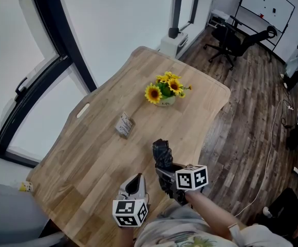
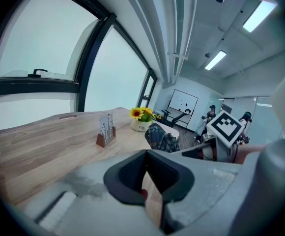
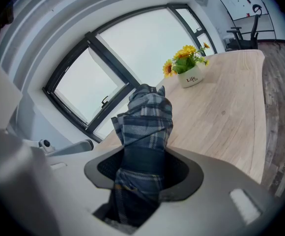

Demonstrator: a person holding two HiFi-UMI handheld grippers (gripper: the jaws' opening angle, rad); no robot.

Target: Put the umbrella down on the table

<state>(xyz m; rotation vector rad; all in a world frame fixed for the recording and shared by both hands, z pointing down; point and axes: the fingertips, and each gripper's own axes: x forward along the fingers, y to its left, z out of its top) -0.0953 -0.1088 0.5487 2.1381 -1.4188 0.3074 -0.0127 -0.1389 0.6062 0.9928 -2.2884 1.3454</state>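
Note:
A folded blue plaid umbrella (image 1: 163, 152) (image 3: 145, 122) sticks up and forward out of my right gripper (image 1: 165, 175) (image 3: 142, 168), which is shut on its lower part with a dark strap between the pads. It hangs over the wooden table (image 1: 97, 153) near the front right edge. The umbrella (image 2: 161, 137) also shows in the left gripper view, beside the right gripper's marker cube (image 2: 226, 127). My left gripper (image 1: 133, 185) (image 2: 146, 173) rests just left of it, low over the table, jaws together with nothing held.
A white pot of sunflowers (image 1: 165, 90) stands toward the far end of the table. A small card holder (image 1: 124, 125) sits mid-table and a pale tag (image 1: 82, 110) lies near the left edge. Windows run along the left; an office chair (image 1: 236, 40) stands on the floor beyond.

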